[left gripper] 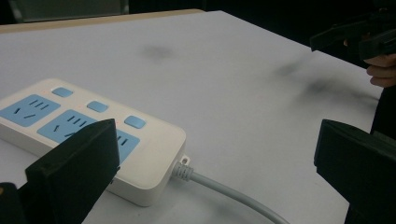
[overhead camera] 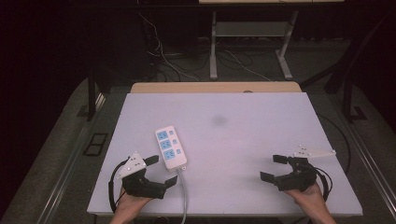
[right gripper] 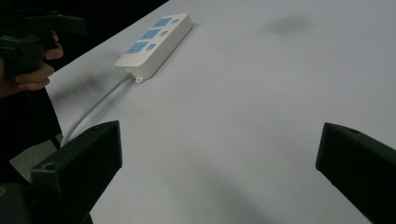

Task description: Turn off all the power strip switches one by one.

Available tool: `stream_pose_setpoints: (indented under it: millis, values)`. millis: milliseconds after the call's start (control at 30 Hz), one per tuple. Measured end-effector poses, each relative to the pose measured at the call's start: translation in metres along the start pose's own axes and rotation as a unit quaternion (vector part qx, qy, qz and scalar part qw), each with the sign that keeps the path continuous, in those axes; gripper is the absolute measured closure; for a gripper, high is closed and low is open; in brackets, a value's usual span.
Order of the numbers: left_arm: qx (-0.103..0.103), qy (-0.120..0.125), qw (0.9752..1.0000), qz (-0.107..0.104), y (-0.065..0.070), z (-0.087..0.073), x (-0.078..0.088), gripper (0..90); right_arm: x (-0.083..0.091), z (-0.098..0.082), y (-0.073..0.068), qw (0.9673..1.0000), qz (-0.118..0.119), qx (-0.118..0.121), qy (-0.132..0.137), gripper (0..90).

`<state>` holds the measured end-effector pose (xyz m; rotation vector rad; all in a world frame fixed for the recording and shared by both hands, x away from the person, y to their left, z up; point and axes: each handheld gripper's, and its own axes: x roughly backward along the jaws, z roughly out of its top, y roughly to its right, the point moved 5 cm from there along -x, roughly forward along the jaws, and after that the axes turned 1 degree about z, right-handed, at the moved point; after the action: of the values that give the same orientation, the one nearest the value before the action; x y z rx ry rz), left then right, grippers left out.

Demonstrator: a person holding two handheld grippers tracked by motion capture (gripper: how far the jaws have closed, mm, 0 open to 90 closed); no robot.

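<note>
Both your grippers, left gripper (overhead camera: 161,171) and right gripper (overhead camera: 274,167), hold fingers wide, empty; white plastic three-socket power strip (overhead camera: 170,147) lies untouched on the table (overhead camera: 243,140).

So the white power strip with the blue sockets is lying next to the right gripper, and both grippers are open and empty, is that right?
Not quite. The power strip lies beside the left gripper, as the high view shows; the right gripper is across the table from it. Both grippers are indeed open and empty.

No readable text, labels or numbers anywhere.
</note>
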<state>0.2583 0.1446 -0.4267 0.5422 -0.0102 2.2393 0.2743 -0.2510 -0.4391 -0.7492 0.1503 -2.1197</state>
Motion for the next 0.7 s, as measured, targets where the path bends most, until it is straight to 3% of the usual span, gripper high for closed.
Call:
stream_pose_setpoints:
  millis: [700]
  values:
    - [-0.007, -0.011, 0.9999, -0.010, 0.0066, -0.0003, 0.0010, 0.0, -0.0008, -0.0054, 0.0022, 0.9999, 0.002, -0.005, -0.014, 0.2]
